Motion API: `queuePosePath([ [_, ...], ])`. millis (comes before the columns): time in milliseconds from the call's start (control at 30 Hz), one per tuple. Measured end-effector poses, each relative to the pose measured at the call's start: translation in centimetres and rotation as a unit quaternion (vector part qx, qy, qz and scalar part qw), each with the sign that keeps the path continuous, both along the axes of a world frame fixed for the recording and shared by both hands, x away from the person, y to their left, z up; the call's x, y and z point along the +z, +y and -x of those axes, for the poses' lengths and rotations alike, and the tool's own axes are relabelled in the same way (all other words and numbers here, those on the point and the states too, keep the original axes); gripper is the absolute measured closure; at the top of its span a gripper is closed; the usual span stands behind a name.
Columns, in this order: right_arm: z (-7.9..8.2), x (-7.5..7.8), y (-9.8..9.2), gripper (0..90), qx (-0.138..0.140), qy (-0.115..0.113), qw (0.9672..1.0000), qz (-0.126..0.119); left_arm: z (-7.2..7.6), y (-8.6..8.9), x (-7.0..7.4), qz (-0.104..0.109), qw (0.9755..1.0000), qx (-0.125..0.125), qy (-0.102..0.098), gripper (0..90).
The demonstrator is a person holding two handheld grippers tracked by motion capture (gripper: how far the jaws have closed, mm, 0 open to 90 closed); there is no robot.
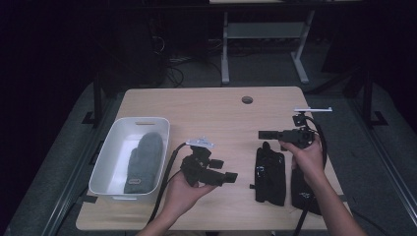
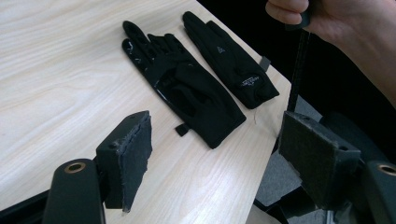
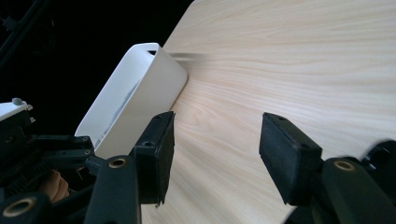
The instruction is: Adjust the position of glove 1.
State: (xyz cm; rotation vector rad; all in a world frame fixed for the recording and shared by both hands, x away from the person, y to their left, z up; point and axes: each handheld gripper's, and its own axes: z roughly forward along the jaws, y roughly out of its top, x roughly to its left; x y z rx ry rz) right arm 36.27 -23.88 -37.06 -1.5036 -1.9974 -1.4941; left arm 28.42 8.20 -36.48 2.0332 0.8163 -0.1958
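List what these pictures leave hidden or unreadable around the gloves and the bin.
- High view: the outer black glove lies partly under the person's right forearm.
- Left gripper view: the small white print on that glove is too tiny to read.
- Right gripper view: the white bin shows its outer wall; its inside is turned away.
- High view: the label on the grey mitten is too small.
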Motion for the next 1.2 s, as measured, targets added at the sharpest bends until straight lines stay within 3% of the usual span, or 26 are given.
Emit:
queuePosePath([
  [533, 2.3, -2.0, -4.6, 44.4, -0.032, 0.005, 0.9995, 0.007, -0.3, -2.6, -1.4, 0.005, 0.9998, -0.014, 0.01, 25.3],
  [700, 3.4, -3.0, -6.3, 44.1, -0.042, 0.01, 0.999, 0.006, -0.1, -3.5, -2.0, -0.002, 0.9996, -0.028, 0.008, 25.2],
  [967, 4.8, -4.8, -8.1, 43.7, -0.053, 0.023, 0.9981, 0.021, 0.0, -4.3, -2.6, -0.003, 0.9993, -0.035, 0.008, 24.8],
  [1200, 6.2, -5.4, -9.4, 43.7, -0.065, 0.023, 0.9957, 0.062, 0.0, -5.1, -3.1, 0.001, 0.9991, -0.042, 0.011, 24.4],
])
